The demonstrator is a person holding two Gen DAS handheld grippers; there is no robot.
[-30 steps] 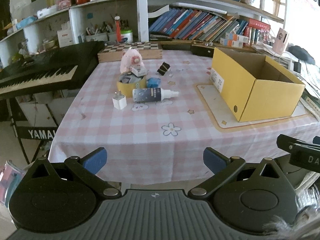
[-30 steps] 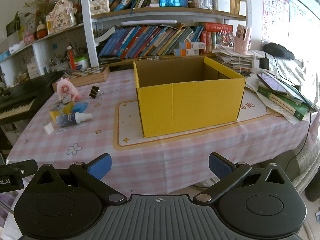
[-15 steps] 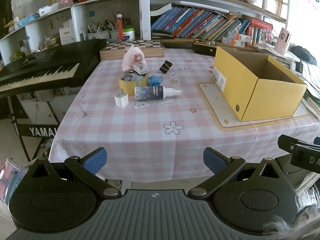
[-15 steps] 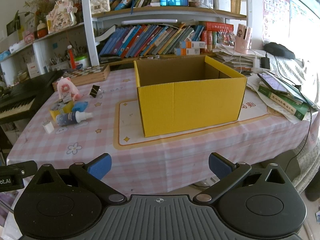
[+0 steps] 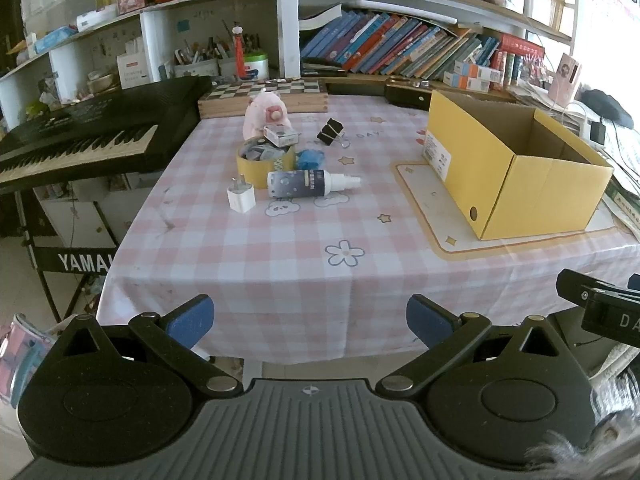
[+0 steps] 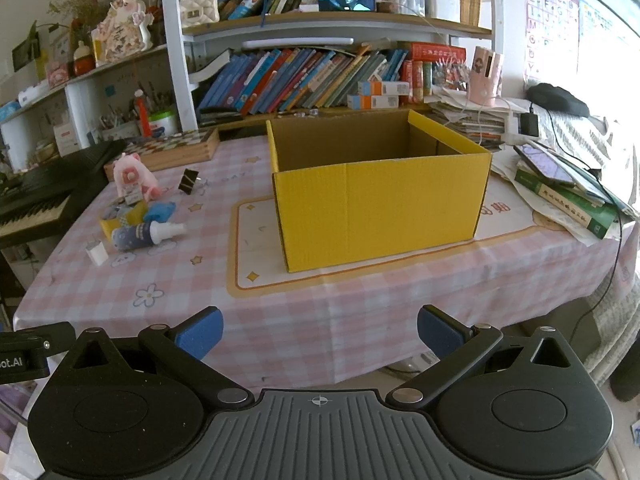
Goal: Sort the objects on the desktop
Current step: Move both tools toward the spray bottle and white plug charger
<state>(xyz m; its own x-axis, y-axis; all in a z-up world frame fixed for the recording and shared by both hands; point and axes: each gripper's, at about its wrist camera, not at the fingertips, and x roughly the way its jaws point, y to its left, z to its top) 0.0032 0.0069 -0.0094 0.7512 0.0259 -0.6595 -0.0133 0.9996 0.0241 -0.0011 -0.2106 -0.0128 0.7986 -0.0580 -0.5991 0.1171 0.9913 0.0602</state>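
An open yellow cardboard box stands on a mat on the pink checked table. Left of it lies a cluster: a white charger plug, a dark spray bottle on its side, a yellow tape roll holding small items, a blue thing, a pink plush toy and a black binder clip. My left gripper and right gripper are both open and empty, held off the table's front edge.
A black keyboard stands left of the table. A chessboard box lies at the table's back. Bookshelves fill the wall behind. Books, a phone and papers are piled right of the box.
The left gripper has risen and tilted a little, so the table sits lower in its view. The right gripper has barely moved. Both stay open.
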